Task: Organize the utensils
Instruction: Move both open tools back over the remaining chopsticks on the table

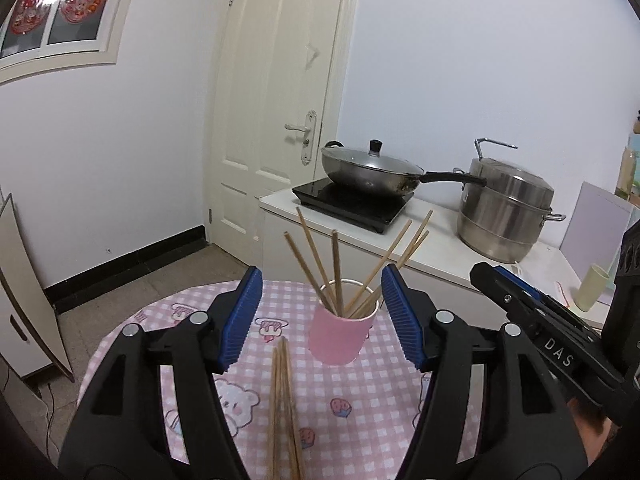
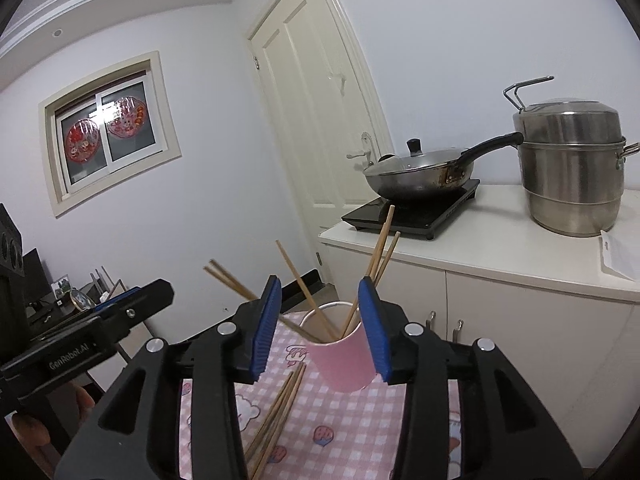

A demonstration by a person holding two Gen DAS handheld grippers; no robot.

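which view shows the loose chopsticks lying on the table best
The right wrist view: the loose wooden chopsticks fan out across the pink checked tablecloth, so single sticks separate. In the left wrist view they run straight toward the camera, foreshortened into one tight bundle, near ends cut off.

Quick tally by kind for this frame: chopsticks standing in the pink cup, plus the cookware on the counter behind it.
Chopsticks standing in the pink cup: 6
Lidded wok: 1
Steamer pot: 1
Induction cooktop: 1
Total: 9
Not included: the loose chopsticks lying on the tablecloth overlap too much to count.
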